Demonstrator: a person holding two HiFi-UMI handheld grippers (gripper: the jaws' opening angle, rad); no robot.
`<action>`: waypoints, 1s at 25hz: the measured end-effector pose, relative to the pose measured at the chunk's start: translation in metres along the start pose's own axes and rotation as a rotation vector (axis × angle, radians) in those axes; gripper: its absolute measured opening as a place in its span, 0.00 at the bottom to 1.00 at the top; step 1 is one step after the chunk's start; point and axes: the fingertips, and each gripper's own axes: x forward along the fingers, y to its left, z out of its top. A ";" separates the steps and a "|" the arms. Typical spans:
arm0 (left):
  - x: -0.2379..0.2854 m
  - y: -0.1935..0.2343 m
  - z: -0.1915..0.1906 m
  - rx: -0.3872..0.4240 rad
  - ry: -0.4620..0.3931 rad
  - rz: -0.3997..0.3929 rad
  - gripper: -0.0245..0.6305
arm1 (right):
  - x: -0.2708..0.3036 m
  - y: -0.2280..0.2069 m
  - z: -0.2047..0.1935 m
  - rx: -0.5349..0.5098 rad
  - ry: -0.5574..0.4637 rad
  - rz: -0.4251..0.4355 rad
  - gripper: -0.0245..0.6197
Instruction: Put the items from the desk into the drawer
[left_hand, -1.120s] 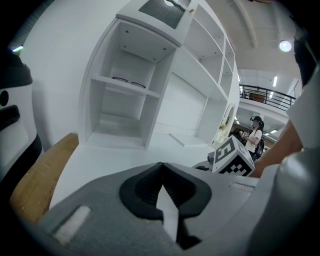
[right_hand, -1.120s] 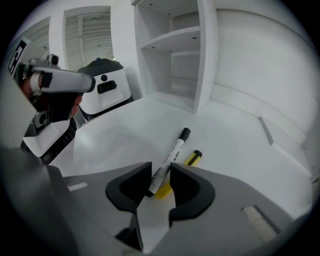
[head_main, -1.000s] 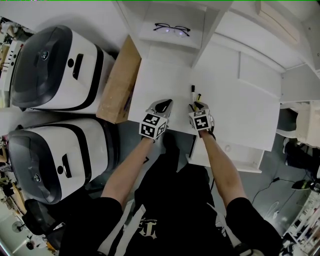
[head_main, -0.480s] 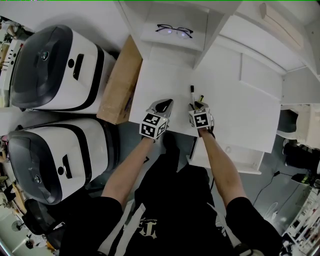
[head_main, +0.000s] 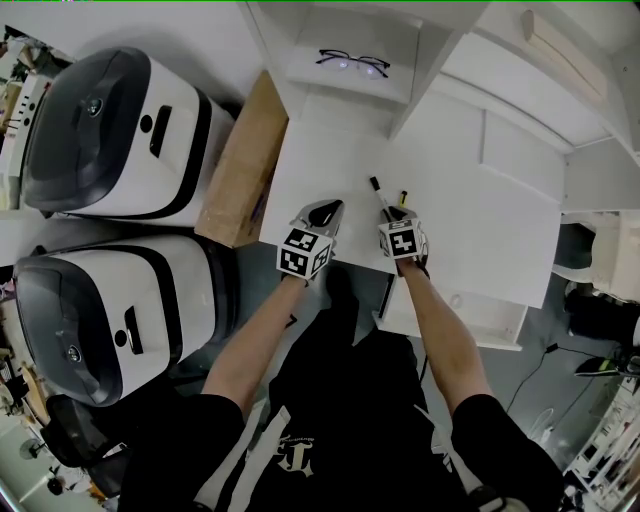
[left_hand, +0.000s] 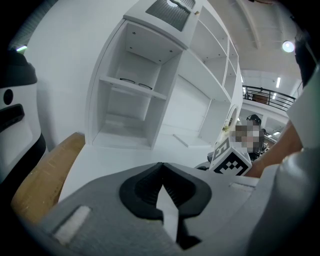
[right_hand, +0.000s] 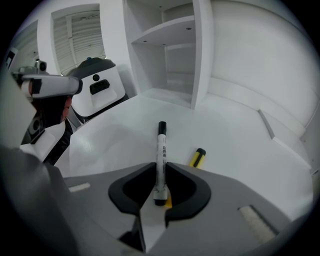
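"Two markers on the white desk (head_main: 480, 235) — which one does the right gripper (right_hand: 160, 169) have?"

"The white marker with black caps (right_hand: 161, 147). The jaws have just been closing and now stand narrow, with the pads pressed on the near end of the barrel. The marker's long axis runs straight out along the jaws, far cap toward the desk's back edge. Whether that cap touches the top I cannot tell."

"And the other?"

"The short yellow marker with a black cap (right_hand: 198, 157) lies flat near the front edge, just right of the held one. It slants toward the back right corner, and its near end runs in under the right-hand jaw."

"The left gripper (left_hand: 161, 169)?"

"Jaws together, nothing between them. It hovers at the front edge, just left of the right one."

"Where is the drawer?"

"The white drawer (head_main: 470, 312) stands pulled out below the front edge, under the right forearm — behind the tongs, opposite to the way the marker points. I judge the right hand, the nearer one, must draw back over the edge and lower it."

"Anything in the way?"

"Little. A brown cardboard box (head_main: 235, 170) leans at the left edge, and black-framed glasses (head_main: 350, 62) sit on a white shelf (head_main: 335, 82) at the back, both well apart. Only the yellow marker is close enough to be knocked."
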 end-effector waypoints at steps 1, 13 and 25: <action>-0.001 0.000 0.000 0.000 -0.001 0.002 0.04 | -0.003 0.001 0.002 -0.001 -0.005 0.002 0.14; -0.009 -0.034 0.025 0.015 -0.055 0.025 0.04 | -0.063 -0.010 0.025 -0.005 -0.138 0.008 0.14; -0.007 -0.135 0.062 0.041 -0.139 0.029 0.04 | -0.184 -0.068 0.020 0.014 -0.315 -0.016 0.14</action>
